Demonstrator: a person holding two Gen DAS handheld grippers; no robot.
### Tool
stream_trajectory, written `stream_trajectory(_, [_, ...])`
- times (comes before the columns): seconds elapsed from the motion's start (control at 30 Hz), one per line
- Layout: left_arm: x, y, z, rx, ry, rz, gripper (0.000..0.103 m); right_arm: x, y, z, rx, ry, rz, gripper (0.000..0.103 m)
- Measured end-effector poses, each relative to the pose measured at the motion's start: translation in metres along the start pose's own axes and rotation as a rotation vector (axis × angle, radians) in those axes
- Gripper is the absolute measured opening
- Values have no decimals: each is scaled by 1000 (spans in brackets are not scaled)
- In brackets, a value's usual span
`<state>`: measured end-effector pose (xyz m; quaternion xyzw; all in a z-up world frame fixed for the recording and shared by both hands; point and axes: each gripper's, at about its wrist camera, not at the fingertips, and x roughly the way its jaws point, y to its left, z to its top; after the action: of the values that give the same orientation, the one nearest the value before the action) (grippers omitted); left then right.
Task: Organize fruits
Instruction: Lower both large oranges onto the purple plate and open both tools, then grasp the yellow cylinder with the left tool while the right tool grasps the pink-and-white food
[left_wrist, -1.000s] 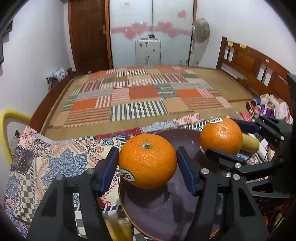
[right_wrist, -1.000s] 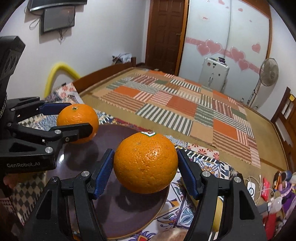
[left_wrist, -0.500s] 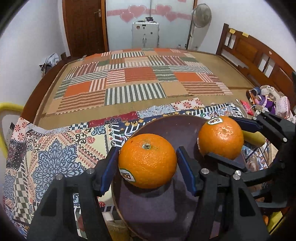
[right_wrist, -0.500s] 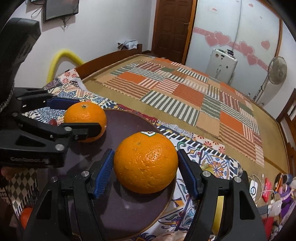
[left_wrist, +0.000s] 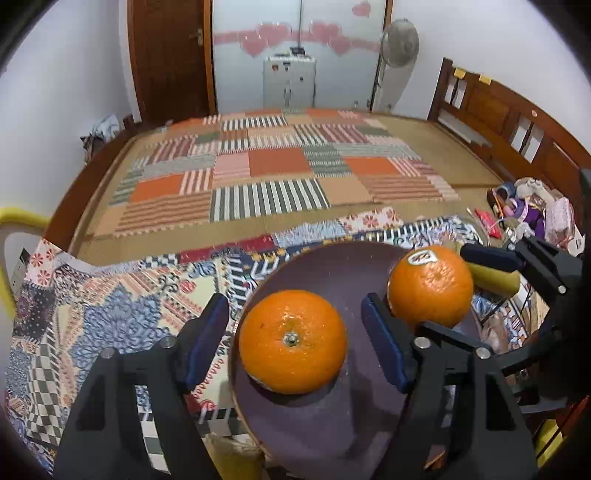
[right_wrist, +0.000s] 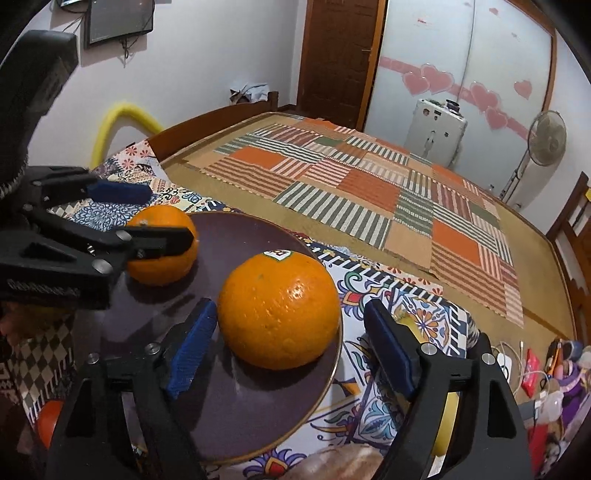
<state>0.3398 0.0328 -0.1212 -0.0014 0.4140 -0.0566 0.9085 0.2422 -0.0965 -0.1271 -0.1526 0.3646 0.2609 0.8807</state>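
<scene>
Two oranges rest on a dark purple plate. In the left wrist view, my left gripper is open, its blue pads standing clear on both sides of a stem-up orange. In the right wrist view, my right gripper is open around a stickered orange, with a gap at each pad. Each gripper shows in the other's view: the right gripper around the stickered orange, the left gripper around its orange.
The plate lies on a patterned cloth at the edge of a bed with a striped patchwork mat. A yellow fruit lies right of the plate. A red-orange fruit sits lower left. Clutter lies by the headboard.
Both grippers have opened and let go of their oranges, which now rest on the plate. Both grippers have lowered toward the plate.
</scene>
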Motion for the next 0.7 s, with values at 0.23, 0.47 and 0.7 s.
stream_trajectory(0.23, [-40,1,-8,23,-87,37,75,-27,-1,-2,31,-73,0,80])
stream_trajectory(0.47, [-73,0,-28,47,-150,83,76,-58,-1,-8,80,-159,-26,80])
stream_trajectory(0.7, [-96,-5,-51,85,-186,101,77,-84,-3,-26,121,-213,-66,80])
